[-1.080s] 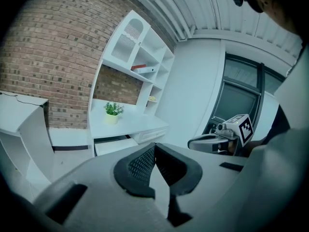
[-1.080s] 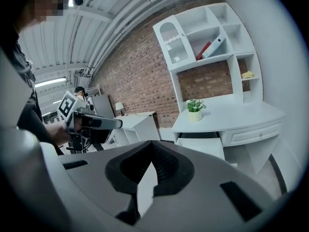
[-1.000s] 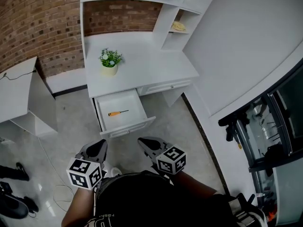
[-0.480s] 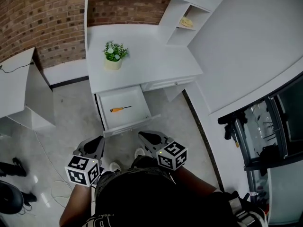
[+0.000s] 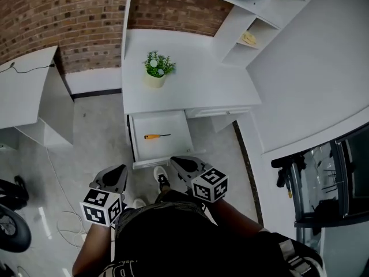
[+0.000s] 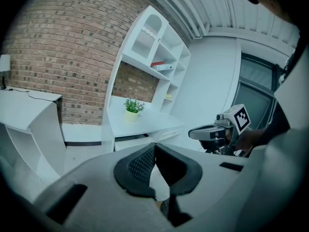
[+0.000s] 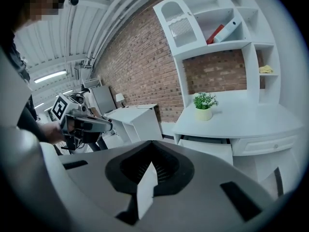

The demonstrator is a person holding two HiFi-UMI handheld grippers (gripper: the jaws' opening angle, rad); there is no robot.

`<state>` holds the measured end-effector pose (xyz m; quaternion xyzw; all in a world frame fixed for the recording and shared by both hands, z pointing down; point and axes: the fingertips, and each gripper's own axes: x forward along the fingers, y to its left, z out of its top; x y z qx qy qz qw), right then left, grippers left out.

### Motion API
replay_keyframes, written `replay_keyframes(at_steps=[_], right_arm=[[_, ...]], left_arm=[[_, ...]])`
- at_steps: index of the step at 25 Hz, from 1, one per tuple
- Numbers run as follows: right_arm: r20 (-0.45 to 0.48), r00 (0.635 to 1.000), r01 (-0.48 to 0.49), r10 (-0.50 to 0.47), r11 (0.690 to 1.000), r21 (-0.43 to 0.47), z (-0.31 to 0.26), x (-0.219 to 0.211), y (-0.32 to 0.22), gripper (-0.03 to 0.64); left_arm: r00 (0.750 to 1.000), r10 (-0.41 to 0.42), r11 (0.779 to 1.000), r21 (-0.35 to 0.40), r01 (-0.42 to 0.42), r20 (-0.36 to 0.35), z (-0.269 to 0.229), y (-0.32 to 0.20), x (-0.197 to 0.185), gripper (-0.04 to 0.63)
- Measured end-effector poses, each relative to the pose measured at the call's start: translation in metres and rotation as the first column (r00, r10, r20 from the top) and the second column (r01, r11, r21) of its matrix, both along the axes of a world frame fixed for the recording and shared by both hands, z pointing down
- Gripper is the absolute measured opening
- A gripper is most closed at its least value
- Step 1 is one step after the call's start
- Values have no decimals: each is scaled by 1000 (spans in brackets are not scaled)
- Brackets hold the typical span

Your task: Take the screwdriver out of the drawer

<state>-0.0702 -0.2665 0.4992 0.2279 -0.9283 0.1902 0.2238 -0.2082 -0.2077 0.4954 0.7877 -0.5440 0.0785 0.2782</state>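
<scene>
Orange-handled screwdriver [image 5: 156, 136] lies flat on the floor of the open drawer [image 5: 176, 120] under the white desk [image 5: 196, 91], alone in it, handle to the left. Small potted plant [image 5: 157, 68] stands on the desk top behind the drawer. Left gripper [image 5: 121, 169] and right gripper [image 5: 173, 161] hang near the drawer's front edge, apart from it, each with jaws pressed together on nothing.

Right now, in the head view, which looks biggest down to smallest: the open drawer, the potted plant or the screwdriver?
1. open drawer
2. potted plant
3. screwdriver, a thin sliver inside the drawer
The plant stands higher, likely nearer the camera, which flatters it.
</scene>
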Motion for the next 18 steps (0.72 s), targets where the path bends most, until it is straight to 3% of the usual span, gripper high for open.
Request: replay_keyframes(at_steps=[4, 10, 18], right_arm=[[-37, 998, 45, -45, 999, 1, 12, -9, -28, 5], [-165, 976, 150, -145, 988, 17, 48, -11, -61, 5], [-338, 888, 319, -312, 947, -35, 120, -10, -92, 6]], left_arm=[[999, -48, 998, -34, 49, 15, 13, -8, -11, 17], [995, -96, 992, -84, 98, 23, 37, -30, -15, 17], [993, -113, 977, -179, 118, 37, 75, -62, -3, 17]])
